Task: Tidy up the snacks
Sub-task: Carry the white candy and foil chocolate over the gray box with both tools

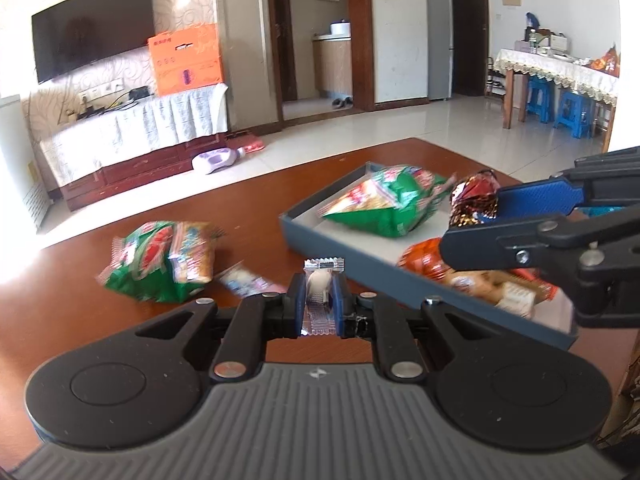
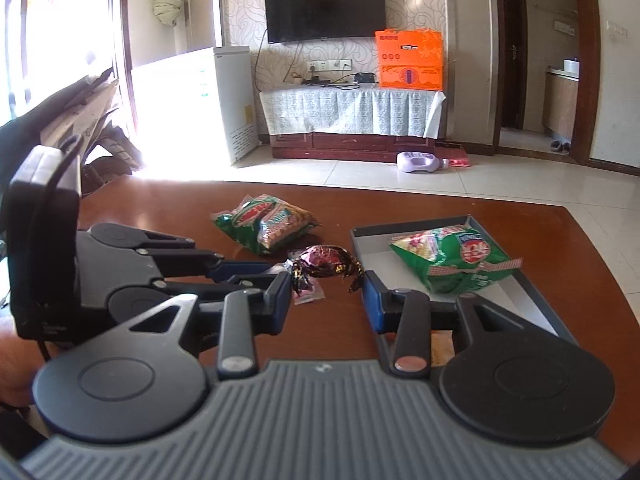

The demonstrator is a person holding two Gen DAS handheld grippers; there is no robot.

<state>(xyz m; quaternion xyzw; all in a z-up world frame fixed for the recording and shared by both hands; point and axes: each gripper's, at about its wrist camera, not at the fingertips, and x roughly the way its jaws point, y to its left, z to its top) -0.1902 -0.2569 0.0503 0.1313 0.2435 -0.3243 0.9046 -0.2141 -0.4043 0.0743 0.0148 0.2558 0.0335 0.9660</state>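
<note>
The left gripper (image 1: 319,286) is clenched on a small clear-wrapped white candy (image 1: 319,280), held above the brown table (image 1: 80,312). The right gripper (image 2: 326,282) grasps a dark foil-wrapped sweet (image 2: 324,266) between its blue pads, beside the grey tray (image 2: 540,280). One green snack bag (image 2: 456,258) lies in the tray; a second green bag (image 2: 266,224) and a small pink-and-white packet (image 1: 244,280) rest on the table to its left.
</note>
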